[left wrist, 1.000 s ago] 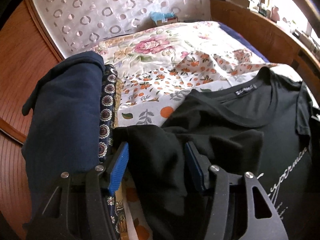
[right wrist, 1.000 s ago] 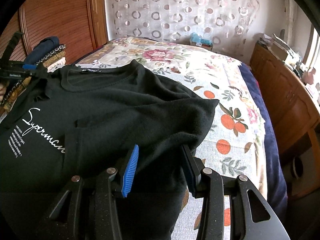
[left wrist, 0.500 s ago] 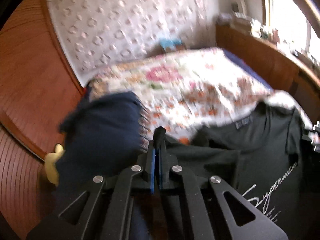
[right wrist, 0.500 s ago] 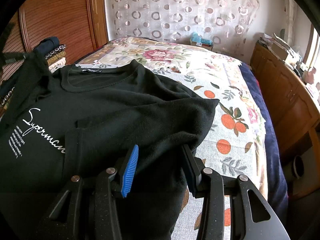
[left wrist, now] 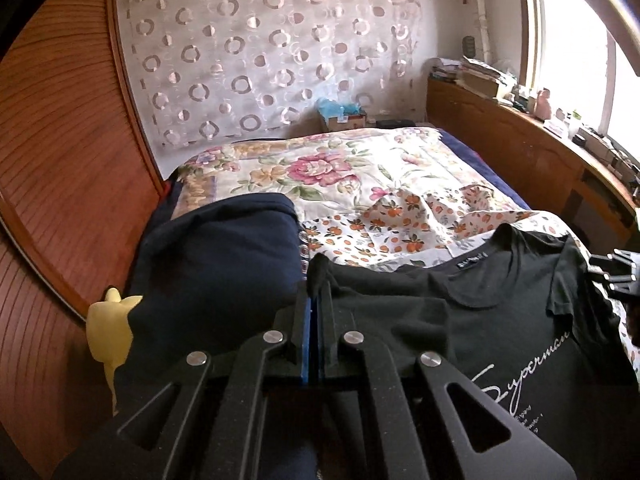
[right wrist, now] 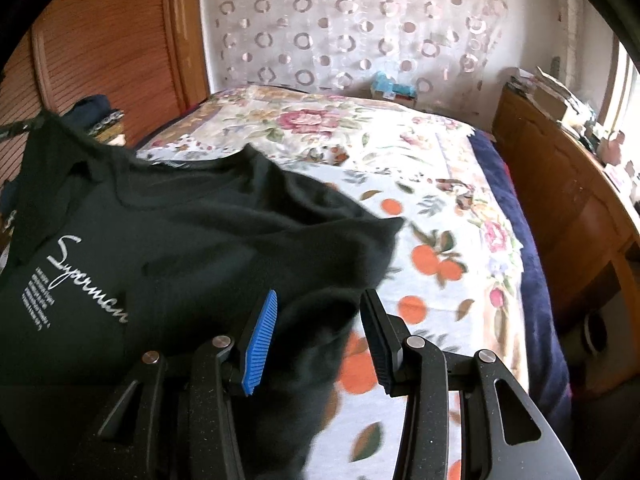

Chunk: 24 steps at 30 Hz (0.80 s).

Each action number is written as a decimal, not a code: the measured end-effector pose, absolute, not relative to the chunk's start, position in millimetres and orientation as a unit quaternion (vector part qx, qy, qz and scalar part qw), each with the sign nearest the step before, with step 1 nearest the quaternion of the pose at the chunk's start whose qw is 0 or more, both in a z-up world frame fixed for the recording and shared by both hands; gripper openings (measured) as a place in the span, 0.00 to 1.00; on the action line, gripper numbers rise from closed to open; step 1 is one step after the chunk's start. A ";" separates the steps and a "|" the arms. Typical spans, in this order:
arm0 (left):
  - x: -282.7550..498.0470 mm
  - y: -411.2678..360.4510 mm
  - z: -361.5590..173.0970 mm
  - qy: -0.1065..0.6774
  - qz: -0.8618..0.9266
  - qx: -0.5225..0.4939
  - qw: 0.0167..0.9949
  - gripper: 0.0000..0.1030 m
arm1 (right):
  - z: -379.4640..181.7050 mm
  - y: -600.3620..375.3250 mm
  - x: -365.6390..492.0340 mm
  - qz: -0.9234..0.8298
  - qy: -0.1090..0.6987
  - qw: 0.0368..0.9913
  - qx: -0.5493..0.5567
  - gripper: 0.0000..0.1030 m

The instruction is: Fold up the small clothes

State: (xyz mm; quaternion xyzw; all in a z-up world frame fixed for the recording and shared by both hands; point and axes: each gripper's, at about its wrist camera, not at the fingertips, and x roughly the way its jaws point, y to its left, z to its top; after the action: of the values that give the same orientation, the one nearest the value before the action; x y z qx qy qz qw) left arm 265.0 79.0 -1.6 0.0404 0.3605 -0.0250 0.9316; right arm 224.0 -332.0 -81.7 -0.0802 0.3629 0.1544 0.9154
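Observation:
A black T-shirt [left wrist: 500, 320] with white script lettering lies on the flowered bed. My left gripper [left wrist: 315, 300] is shut on the T-shirt's left sleeve and holds it lifted off the bed. In the right wrist view the same T-shirt [right wrist: 192, 248] spreads left of centre, its left side raised. My right gripper [right wrist: 320, 320] is open, its fingers on either side of the right sleeve's cloth. The right gripper's black body [left wrist: 616, 276] shows at the right edge of the left wrist view.
A pile of folded clothes topped by a dark blue garment [left wrist: 216, 256] sits at the bed's left edge, beside a yellow item [left wrist: 110, 328]. A wooden wardrobe [left wrist: 52, 160] stands left, a wooden headboard shelf [left wrist: 520, 148] with clutter right. A flowered bedspread [right wrist: 440, 208] covers the bed.
My left gripper closed on the left sleeve and lifted it, pulling the shirt's left side up. My right gripper stayed open around the right sleeve, and the view shifted a little.

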 end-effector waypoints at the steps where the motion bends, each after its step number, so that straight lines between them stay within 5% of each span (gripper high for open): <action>1: 263.8 78.8 -1.5 0.359 -0.027 0.040 0.932 0.03 | -83.3 -335.4 229.2 0.151 0.368 0.914 -0.077 0.44; 14: 232.9 71.2 -7.7 0.353 -0.054 0.023 0.934 0.03 | -93.0 -330.9 285.6 0.145 0.407 0.901 -0.028 0.44; 15: 228.4 70.2 -8.0 0.352 -0.057 0.022 0.934 0.03 | -92.5 -327.0 285.9 0.152 0.408 0.900 -0.029 0.38; 16: 224.4 68.5 -8.1 0.351 -0.060 0.021 0.934 0.03 | -91.9 -323.5 286.2 0.161 0.409 0.898 -0.035 0.16; 17: 219.4 66.2 -8.3 0.350 -0.062 0.021 0.935 0.03 | -91.6 -317.8 283.8 0.165 0.410 0.896 -0.043 0.08; 24: 174.2 55.5 -1.5 0.335 -0.080 0.017 0.939 0.03 | -43.6 -308.2 220.0 0.179 0.324 0.927 -0.052 0.07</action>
State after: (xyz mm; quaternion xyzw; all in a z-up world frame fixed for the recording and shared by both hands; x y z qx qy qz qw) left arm 174.2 55.5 -1.5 0.0171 0.3347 -0.0797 0.9388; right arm 220.0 -308.2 -43.6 -0.0520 0.3242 0.1793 0.9274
